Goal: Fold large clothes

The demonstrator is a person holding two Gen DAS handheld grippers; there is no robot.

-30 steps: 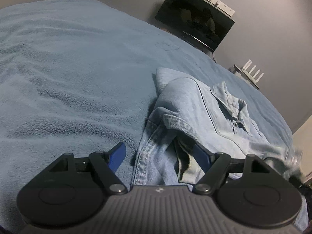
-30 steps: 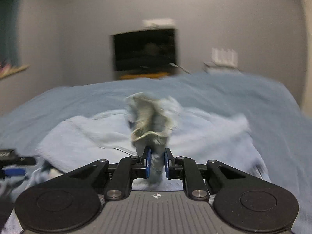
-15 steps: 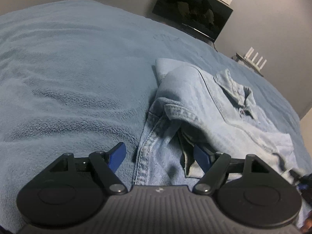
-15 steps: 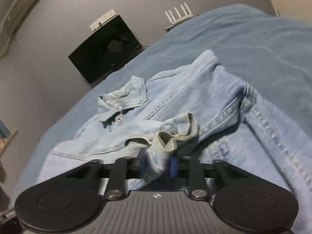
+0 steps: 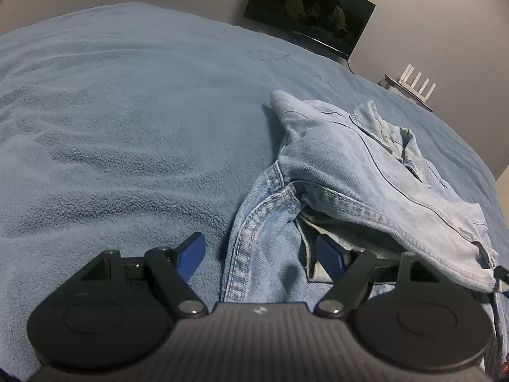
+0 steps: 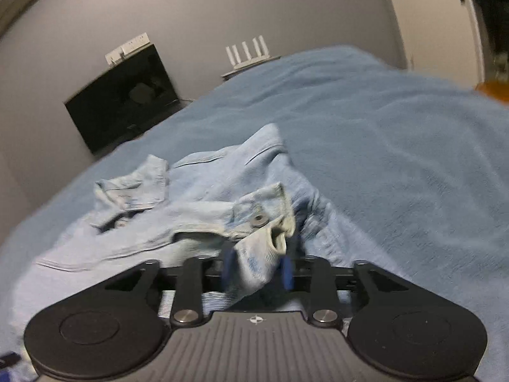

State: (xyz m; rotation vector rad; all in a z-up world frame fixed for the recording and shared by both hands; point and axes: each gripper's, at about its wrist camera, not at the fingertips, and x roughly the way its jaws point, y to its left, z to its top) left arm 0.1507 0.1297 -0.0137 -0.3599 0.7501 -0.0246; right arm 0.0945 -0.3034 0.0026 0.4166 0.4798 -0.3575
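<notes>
A light denim jacket (image 5: 366, 172) lies crumpled on the blue blanket (image 5: 127, 127), on the side nearer the television (image 5: 308, 9). The left gripper (image 5: 261, 254) sits low at the jacket's near edge, jaws spread wide, holding nothing. The right gripper (image 6: 257, 265) has its jaws part open around the jacket's buttoned cuff (image 6: 270, 226); the blur hides whether they still pinch it.

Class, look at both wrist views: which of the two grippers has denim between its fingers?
The right gripper: a cuff of the denim jacket sits between its fingers. The left gripper is wide open over the jacket's edge, gripping nothing.
</notes>
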